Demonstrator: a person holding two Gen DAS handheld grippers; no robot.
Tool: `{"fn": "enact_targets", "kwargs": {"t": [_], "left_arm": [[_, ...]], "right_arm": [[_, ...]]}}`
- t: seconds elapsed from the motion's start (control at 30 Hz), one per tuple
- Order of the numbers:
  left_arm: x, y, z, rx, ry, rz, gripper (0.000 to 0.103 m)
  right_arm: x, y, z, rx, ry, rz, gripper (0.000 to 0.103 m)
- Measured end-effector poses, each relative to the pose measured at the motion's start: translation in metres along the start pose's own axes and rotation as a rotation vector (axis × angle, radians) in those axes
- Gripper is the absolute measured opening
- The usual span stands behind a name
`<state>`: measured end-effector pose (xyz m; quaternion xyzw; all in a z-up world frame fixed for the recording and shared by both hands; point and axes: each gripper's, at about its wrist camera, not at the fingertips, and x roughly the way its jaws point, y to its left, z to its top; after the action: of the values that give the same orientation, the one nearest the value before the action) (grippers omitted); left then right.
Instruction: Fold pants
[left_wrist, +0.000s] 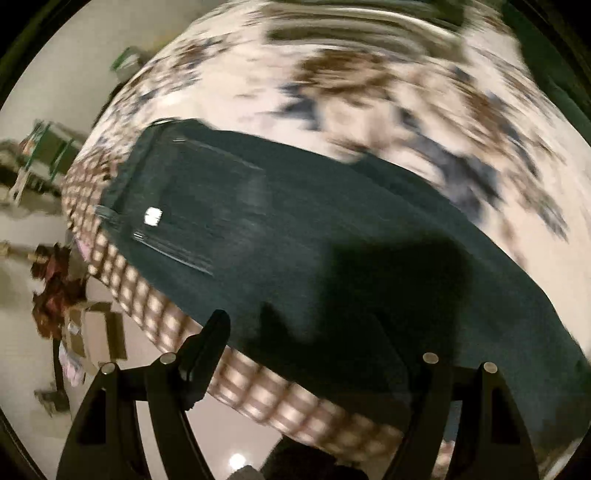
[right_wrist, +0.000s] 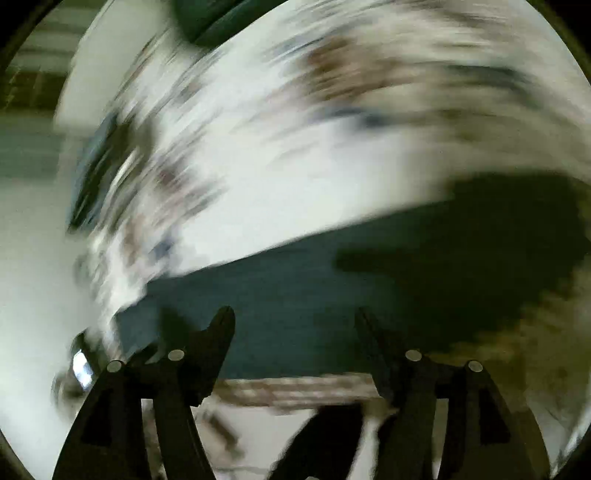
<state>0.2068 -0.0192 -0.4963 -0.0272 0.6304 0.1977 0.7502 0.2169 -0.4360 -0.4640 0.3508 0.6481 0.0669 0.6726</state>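
Dark teal pants (left_wrist: 295, 229) lie flat on a floral bedspread (left_wrist: 369, 85), with a white label near the waistband at the left. My left gripper (left_wrist: 299, 332) is open and empty, hovering over the near part of the pants. In the right wrist view, which is heavily motion-blurred, the same dark pants (right_wrist: 295, 295) stretch across the lower half. My right gripper (right_wrist: 295, 328) is open and empty above them.
The bed's checked edge (left_wrist: 155, 314) runs along the lower left, with pale floor (left_wrist: 221, 435) below it. Cardboard boxes (left_wrist: 99, 332) and clutter sit on the floor at the left. A dark object (right_wrist: 207, 18) lies at the bed's far end.
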Motion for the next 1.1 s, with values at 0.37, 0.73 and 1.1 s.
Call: {"fn": "enact_targets", "kwargs": {"t": [0.37, 0.73, 1.1], "left_arm": [[0.083, 0.098, 0.018, -0.164, 0.146, -0.017, 0.098], [0.092, 0.109, 0.007, -0.151, 0.156, -0.056, 0.103], [0.082, 0.127, 0.012, -0.194, 0.183, -0.101, 0.103]], "right_arm": [[0.277, 0.234, 0.066, -0.337, 0.483, -0.002, 0.069], [0.308, 0.259, 0.059, -0.419, 0.521, -0.122, 0.008], [0.292, 0.228, 0.095, -0.22, 0.433, -0.042, 0.008]]}}
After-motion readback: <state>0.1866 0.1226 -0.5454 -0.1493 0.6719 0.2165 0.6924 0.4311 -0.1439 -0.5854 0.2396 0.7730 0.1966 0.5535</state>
